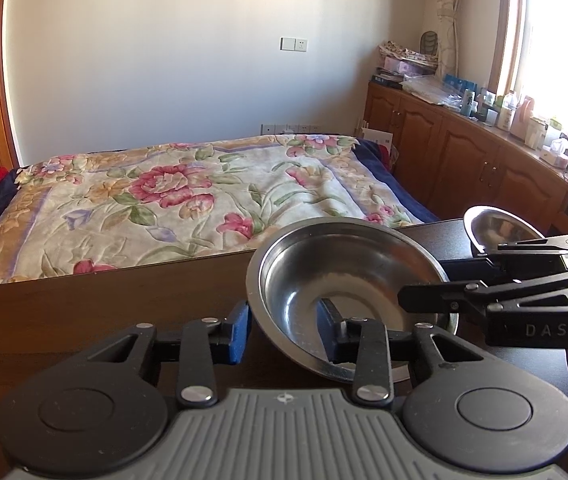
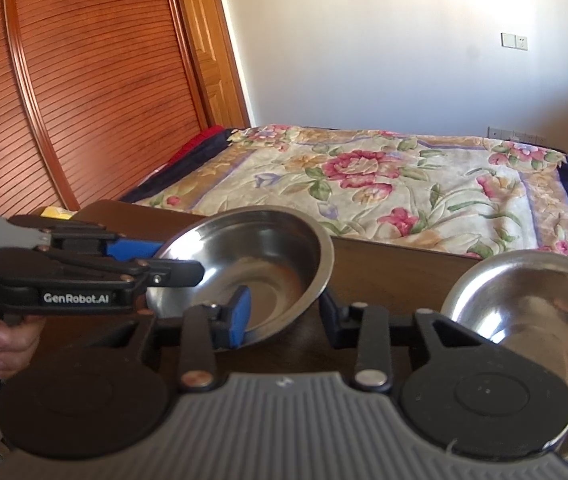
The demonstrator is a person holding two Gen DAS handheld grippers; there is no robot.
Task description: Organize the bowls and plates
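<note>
A steel bowl (image 1: 348,272) (image 2: 252,252) stands tilted over the dark table (image 1: 272,364). My left gripper (image 1: 284,332) straddles its left rim, one blue pad outside and one inside against the wall, shut on it. My right gripper (image 2: 286,316) holds the opposite rim the same way, with its blue pad inside the bowl and its other finger outside. Each gripper shows side-on in the other's view: the right gripper (image 1: 424,296) and the left gripper (image 2: 180,266). A second, empty steel bowl (image 1: 496,228) (image 2: 524,304) sits on the table to the right.
A bed with a floral quilt (image 1: 164,200) lies just beyond the table, behind a brown footboard (image 1: 84,300). Wooden cabinets (image 1: 464,152) with cluttered tops run along the right wall. A slatted wardrobe door (image 2: 84,100) is at the left. A small yellow item (image 2: 56,212) lies at the table's far left.
</note>
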